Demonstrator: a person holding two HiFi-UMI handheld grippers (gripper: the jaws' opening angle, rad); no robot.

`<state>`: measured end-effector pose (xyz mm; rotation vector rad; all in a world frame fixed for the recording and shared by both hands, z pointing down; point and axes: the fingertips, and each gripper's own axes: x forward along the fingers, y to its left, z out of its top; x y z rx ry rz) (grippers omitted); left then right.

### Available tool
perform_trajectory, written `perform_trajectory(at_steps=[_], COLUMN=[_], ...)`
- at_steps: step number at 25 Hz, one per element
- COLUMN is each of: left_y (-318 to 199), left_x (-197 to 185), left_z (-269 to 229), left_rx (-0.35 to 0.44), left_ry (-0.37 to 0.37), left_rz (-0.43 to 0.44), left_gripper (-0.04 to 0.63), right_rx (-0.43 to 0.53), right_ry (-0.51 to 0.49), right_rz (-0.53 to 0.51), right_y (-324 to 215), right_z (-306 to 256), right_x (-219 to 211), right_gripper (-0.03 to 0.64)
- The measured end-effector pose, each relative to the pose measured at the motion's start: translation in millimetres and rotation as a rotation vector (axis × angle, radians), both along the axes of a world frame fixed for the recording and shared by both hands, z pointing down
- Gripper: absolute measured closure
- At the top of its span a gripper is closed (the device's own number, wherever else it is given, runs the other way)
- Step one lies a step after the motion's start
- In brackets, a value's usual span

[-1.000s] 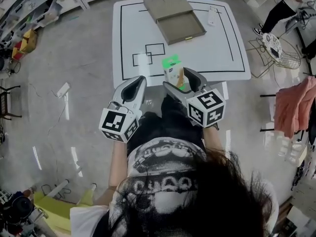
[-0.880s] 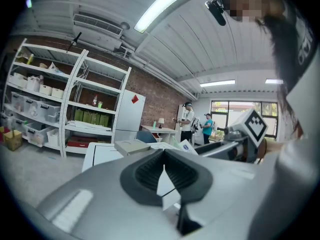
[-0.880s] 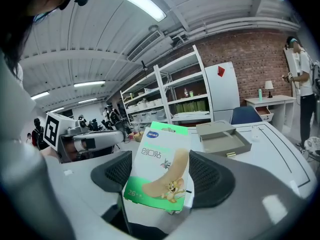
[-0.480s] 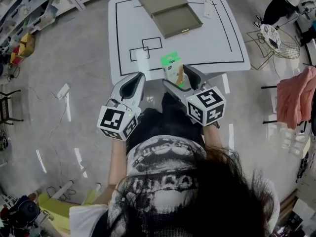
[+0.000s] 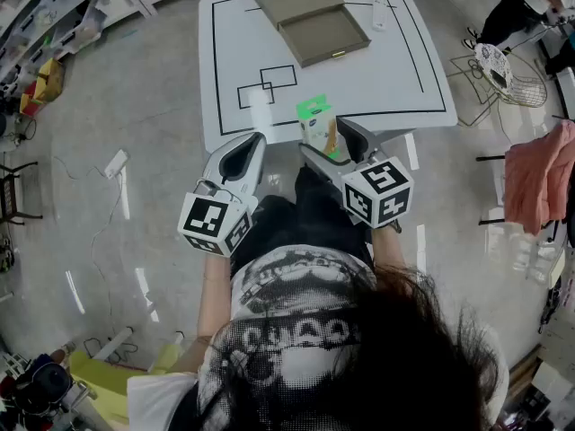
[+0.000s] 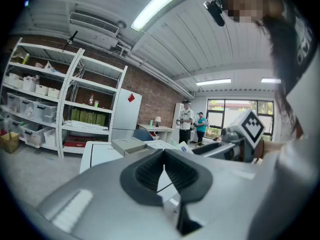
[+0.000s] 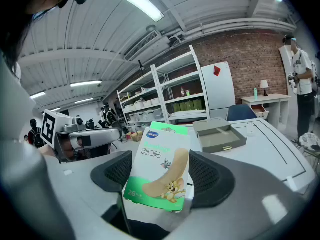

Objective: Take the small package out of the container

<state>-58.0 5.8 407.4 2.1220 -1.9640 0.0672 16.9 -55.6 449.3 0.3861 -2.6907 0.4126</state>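
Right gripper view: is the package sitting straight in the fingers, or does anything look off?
Slightly off: the small package leans sideways in the right gripper, clamped askew rather than square between the fingers. The open container lies skewed on the table. Nothing looks spilled or damaged.

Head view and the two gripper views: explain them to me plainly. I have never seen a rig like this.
There is no robot here. A person holds a two-jaw tool, a gripper, in each hand; the marker cubes are part of them. The head view looks down from the person's head. The other two cameras ride on the grippers and look along their jaws. The left gripper has its jaws together, with nothing in them. The right gripper is shut on a small package, a green and white box, held by the near edge of the white table. An open grey container lies at the table's far side.
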Motion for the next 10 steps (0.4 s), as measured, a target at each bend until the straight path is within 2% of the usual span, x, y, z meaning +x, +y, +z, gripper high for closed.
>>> perform_trajectory(at_steps=[10], left_y=[-2.4], left_x=[-2.2], left_z=[4.7], left_rx=[-0.01], left_ry=[0.001], left_rz=[0.011], left_gripper=[0.595], right_rx=[-0.008], right_ry=[0.004], right_rz=[0.012], right_y=[-2.5], right_z=[3.8], right_x=[-0.7], right_gripper=[0.252])
